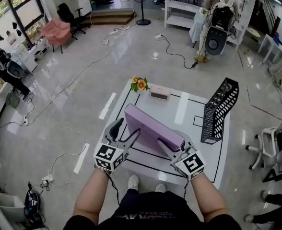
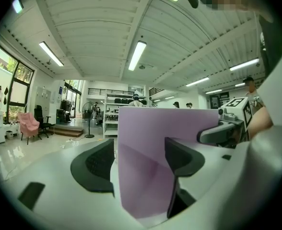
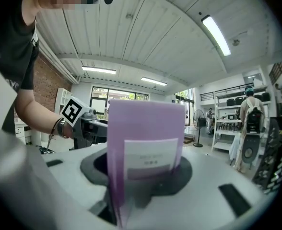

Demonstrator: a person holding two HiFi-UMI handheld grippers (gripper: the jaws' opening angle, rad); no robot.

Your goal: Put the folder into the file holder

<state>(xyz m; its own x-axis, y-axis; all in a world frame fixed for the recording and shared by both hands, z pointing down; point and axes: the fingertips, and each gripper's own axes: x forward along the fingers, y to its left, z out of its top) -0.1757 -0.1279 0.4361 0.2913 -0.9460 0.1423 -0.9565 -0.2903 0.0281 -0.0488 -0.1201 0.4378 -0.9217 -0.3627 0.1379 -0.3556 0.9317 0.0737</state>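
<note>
While the right gripper (image 1: 172, 145) clamps the purple folder (image 1: 150, 127) at frame centre, the left gripper (image 1: 124, 132) straddles its other end, jaws wide, seemingly not pressing.

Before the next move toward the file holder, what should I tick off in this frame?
1. Right hand-held gripper closed on the folder, at its labelled end: ok.
2. Left hand-held gripper pads pressing the folder: cannot tell; the folder is between the jaws, but a sliver shows beside one pad.
3. File holder upright on the table: ok.
4. Way from folder to file holder free: ok; flowers and small pink box sit at the far edge, off that line.
5. Folder's lower edge lifted off the table: cannot tell.
</note>
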